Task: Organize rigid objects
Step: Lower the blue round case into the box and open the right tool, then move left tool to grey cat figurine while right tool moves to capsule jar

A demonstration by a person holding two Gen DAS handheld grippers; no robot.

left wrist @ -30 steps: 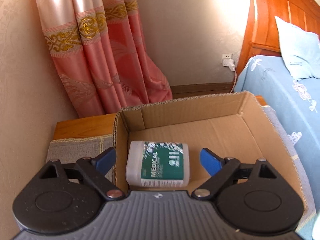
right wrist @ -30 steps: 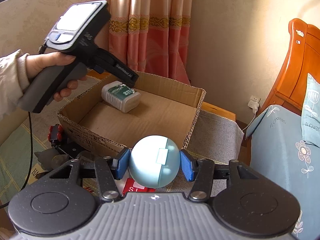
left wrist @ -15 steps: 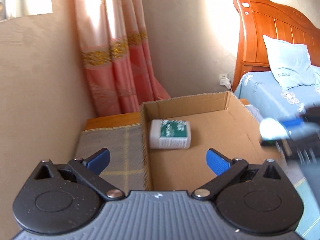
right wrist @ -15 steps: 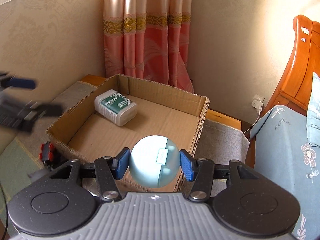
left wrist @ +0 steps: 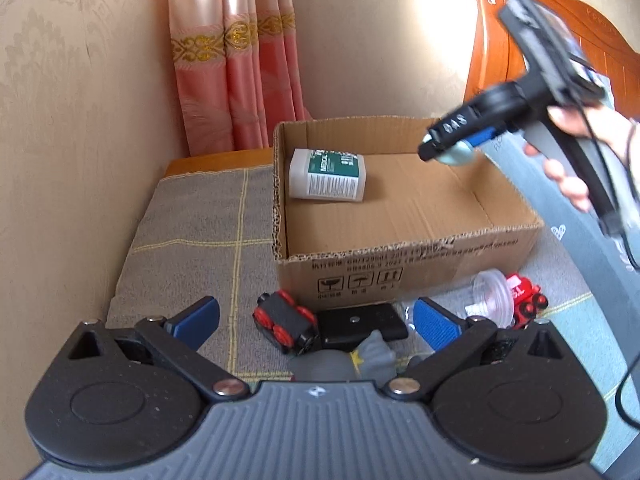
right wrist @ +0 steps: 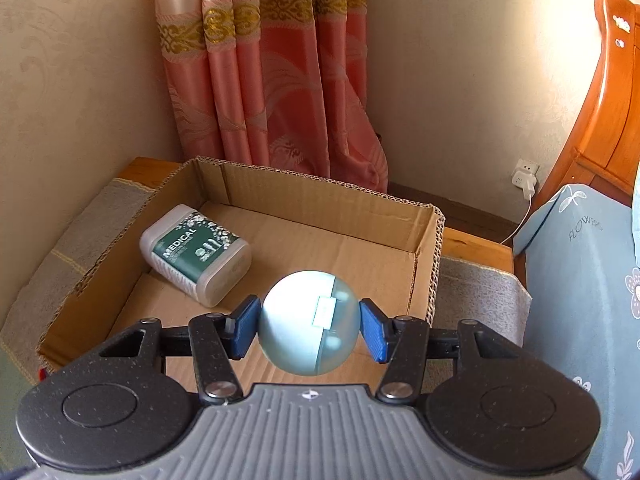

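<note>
Hovering over box (right wrist: 328, 200) now, right gripper (right wrist: 308, 322) clamps ball (right wrist: 307, 322); left gripper (left wrist: 316, 318) widened, empty.

Grey figure (left wrist: 340, 360) half hidden below.

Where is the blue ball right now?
The blue ball is clamped in the right gripper, hanging over the cardboard box, right of the green-labelled bottle lying inside.
</note>
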